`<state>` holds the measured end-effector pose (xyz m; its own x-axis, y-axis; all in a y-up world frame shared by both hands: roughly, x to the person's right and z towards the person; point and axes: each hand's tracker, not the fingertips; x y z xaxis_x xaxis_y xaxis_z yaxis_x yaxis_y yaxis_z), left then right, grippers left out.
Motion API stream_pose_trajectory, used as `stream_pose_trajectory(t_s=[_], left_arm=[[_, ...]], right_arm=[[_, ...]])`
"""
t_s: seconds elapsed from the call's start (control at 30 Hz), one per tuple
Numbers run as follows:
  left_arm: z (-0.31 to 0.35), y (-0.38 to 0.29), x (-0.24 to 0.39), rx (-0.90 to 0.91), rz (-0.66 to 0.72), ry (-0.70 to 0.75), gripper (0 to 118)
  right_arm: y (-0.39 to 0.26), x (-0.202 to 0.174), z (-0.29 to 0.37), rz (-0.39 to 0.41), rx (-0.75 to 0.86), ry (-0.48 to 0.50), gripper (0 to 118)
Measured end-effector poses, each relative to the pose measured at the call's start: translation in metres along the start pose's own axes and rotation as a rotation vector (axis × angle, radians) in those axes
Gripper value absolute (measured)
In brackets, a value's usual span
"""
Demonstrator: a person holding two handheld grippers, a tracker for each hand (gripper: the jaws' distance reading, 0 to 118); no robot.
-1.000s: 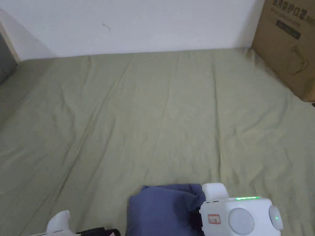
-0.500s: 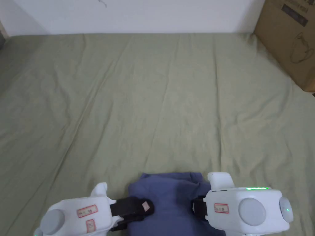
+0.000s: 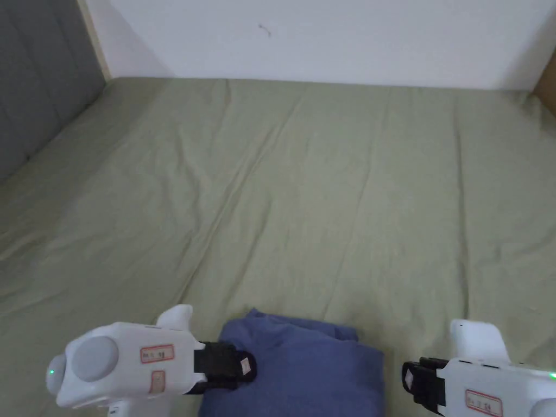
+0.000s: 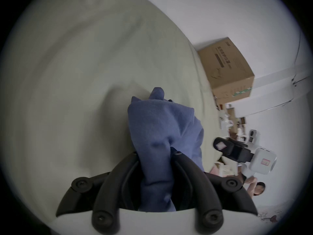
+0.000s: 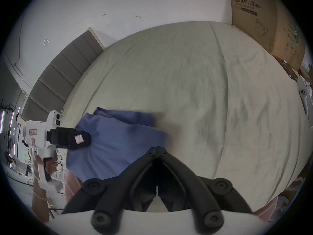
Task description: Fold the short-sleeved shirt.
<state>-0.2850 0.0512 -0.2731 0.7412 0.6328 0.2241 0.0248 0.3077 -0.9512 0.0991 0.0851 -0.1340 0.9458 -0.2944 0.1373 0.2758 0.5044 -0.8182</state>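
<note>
The blue short-sleeved shirt (image 3: 304, 369) lies folded into a small bundle at the near edge of the green bed sheet (image 3: 326, 190). My left gripper (image 3: 243, 367) is at the bundle's left edge. In the left gripper view it (image 4: 155, 154) is shut on a bunched fold of the shirt (image 4: 160, 123). My right gripper (image 3: 414, 380) hangs a little to the right of the shirt, not touching it. In the right gripper view its jaws meet at the tips (image 5: 156, 151) with nothing between them. That view also has the shirt (image 5: 115, 137) and the left gripper (image 5: 79, 138) at the left.
A large cardboard box (image 5: 264, 18) stands on the bed's far right corner against the white wall. A grey padded headboard (image 3: 38, 92) borders the bed on the left. A small white device (image 5: 303, 96) lies at the bed's right edge. The wrinkled sheet stretches beyond the shirt.
The left gripper came in from the lower left and closed on the shirt's left edge. The right gripper left the shirt's right edge and drew away to the right. The head camera turned left.
</note>
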Motion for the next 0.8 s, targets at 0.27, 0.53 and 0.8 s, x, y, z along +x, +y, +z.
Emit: stream_pose_trajectory(t_s=[0.27,0.53,0.8], left_arm=[[0.093,0.068,-0.079,0.023,-0.161,0.683,22],[0.099,0.113,-0.140,-0.046,-0.308,1.310,52],[0.123,0.108,-0.092,0.135,-0.123,1.030,96]], right_arm=[[0.001,-0.001,-0.017,-0.006,-0.030,0.000,0],[-0.005,0.002,-0.028,-0.025,-0.073,-0.009,0],[-0.009,0.010,-0.023,-0.026,-0.086,-0.010,0]])
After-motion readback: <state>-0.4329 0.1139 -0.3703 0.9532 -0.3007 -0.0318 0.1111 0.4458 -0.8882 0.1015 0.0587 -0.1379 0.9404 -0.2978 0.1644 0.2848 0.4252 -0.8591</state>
